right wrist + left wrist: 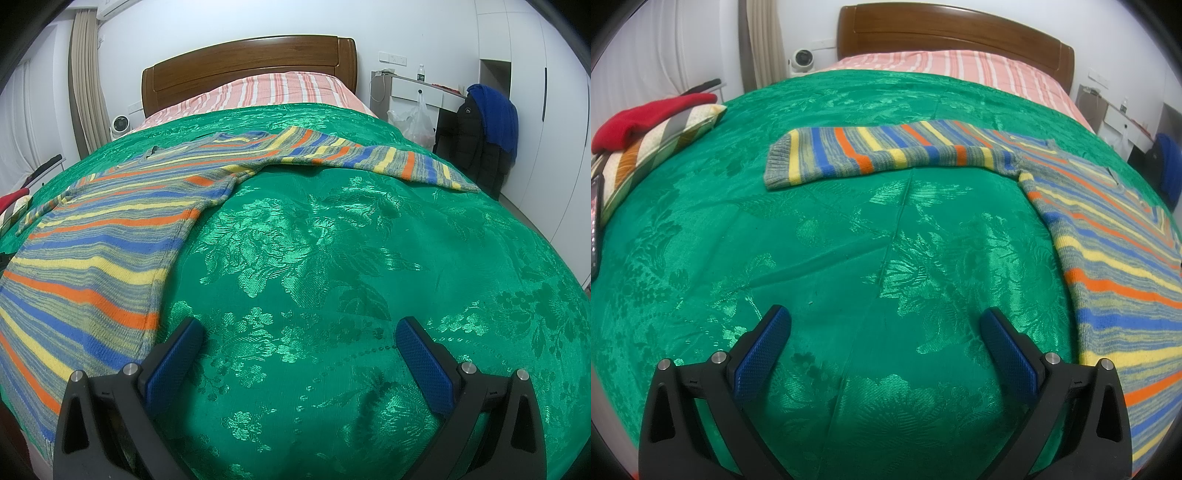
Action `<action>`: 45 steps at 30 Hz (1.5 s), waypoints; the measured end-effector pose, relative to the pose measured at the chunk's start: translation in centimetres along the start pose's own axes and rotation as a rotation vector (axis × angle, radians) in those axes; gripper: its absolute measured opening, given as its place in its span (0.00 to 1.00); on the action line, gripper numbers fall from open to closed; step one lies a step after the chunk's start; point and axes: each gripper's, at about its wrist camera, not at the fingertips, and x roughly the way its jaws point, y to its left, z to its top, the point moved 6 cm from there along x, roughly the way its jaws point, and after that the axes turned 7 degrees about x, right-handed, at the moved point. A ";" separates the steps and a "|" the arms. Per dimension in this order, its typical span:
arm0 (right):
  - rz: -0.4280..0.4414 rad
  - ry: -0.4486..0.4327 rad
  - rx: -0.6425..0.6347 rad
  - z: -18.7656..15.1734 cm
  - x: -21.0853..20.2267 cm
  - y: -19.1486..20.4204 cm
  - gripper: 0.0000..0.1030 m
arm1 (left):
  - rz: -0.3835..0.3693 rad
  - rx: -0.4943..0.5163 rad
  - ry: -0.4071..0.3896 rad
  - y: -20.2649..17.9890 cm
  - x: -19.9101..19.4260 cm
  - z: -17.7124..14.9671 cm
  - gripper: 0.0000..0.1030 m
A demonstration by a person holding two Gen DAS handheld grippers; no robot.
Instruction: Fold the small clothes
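Knitwear, a ribbed striped sweater (pixel 1108 236) in blue, orange, yellow and grey, is laid flat with sleeves outspread on a glossy green floral-damask bedspread (pixel 849 240). Left gripper (pixel 884 325) and right gripper (pixel 299 334) are held above it, jaws apart. A wooden headboard (pixel 251 62) is seen beyond.

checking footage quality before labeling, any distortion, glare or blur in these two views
Left wrist view: strong fisheye bulge with dark corners; the green bedspread shows sheen on its woven pattern, and the striped sweater is sharp. Right wrist view: same bulge; the headboard curves, a dim shadow lies between the fingers of the open right claw, no motion blur.
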 end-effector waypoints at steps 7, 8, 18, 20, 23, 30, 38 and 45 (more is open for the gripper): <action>0.000 0.000 0.000 0.0 0.0 0.0 1.00 | 0.000 0.000 0.000 0.0 0.0 0.0 1.00; 0.000 0.000 0.000 0.0 0.0 0.0 1.00 | 0.000 0.000 0.000 0.0 0.0 0.0 1.00; 0.000 -0.001 0.000 0.0 0.0 0.0 1.00 | 0.001 0.000 0.000 0.0 0.0 0.0 1.00; 0.000 0.000 0.000 0.0 0.0 0.0 1.00 | 0.001 0.000 0.000 0.0 0.0 0.0 1.00; -0.001 0.000 0.000 0.0 0.0 0.0 1.00 | 0.000 -0.001 0.000 0.0 0.0 0.0 1.00; 0.056 0.094 0.022 1.3 -0.6 -0.2 0.99 | -0.017 -0.010 -0.004 0.2 -0.2 0.0 1.00; 0.110 0.028 0.331 10.0 -1.8 -11.7 0.99 | -0.008 -0.005 -0.005 0.3 -0.1 0.2 1.00; 0.281 0.148 0.906 13.1 5.6 -23.5 0.69 | 0.009 0.000 -0.010 0.1 0.1 0.2 1.00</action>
